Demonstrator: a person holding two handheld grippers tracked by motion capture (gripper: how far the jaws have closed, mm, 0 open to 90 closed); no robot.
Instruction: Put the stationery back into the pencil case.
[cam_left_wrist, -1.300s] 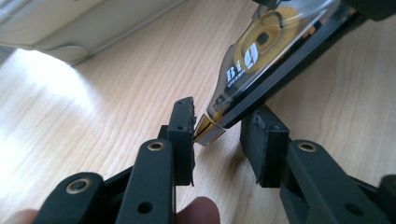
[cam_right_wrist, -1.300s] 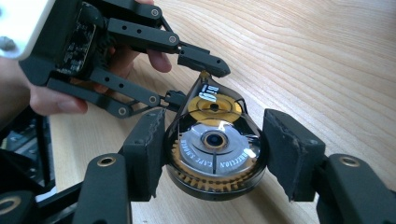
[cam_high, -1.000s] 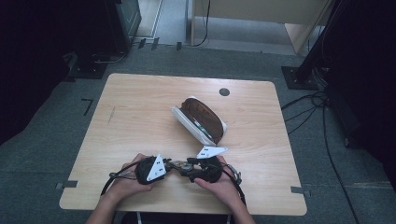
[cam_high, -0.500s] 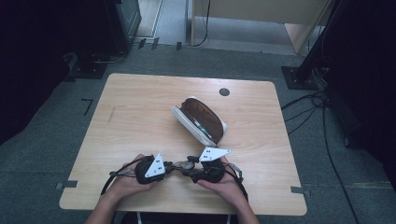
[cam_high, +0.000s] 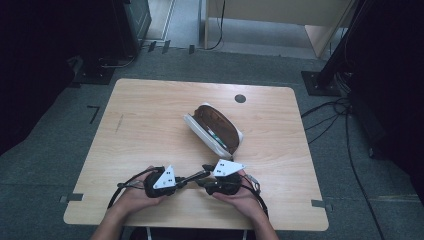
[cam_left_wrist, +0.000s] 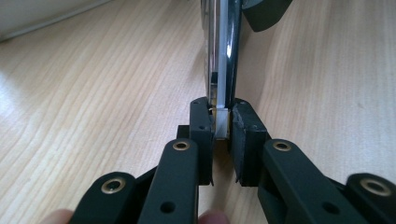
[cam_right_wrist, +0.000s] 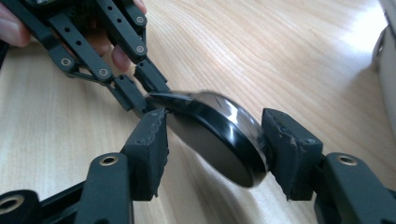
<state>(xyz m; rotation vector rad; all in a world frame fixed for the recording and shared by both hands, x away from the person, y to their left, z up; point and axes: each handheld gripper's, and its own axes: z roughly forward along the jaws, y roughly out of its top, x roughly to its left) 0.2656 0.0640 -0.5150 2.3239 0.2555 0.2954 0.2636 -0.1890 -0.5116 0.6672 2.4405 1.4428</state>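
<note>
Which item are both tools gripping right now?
On the wooden table, at its near edge, both tools meet between the person's hands. Between them is a glossy black compact mirror. Unlike the brown pouch farther back, it is small, round and shiny.

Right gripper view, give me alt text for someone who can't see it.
The right gripper clamps a round black disc over a wooden table. The left gripper pinches the disc's far edge.
</note>
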